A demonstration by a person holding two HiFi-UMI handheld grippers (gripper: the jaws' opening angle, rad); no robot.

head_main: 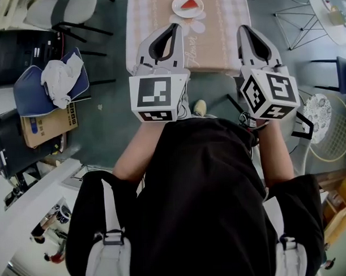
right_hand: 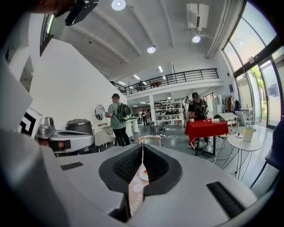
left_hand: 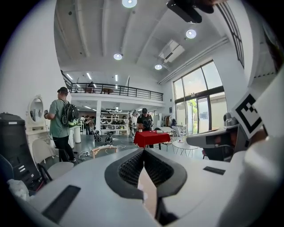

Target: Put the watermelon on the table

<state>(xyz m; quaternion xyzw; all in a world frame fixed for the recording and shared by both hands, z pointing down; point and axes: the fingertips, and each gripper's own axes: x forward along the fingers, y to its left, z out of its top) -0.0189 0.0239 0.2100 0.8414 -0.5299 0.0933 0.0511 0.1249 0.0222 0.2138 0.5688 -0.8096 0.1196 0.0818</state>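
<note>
Cloth-covered table carries the load. At its near edge the left gripper and right gripper hang side by side, jaws pressed together on nothing. Likely parked, since the job looks done: the white plate at the far end holds the watermelon slice. Chair, blue bag and cardboard box sit off left. Nothing blocks the plate.

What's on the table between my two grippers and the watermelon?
Only printed tablecloth, in the head view: nothing stands between the left gripper, the right gripper and the watermelon.
</note>
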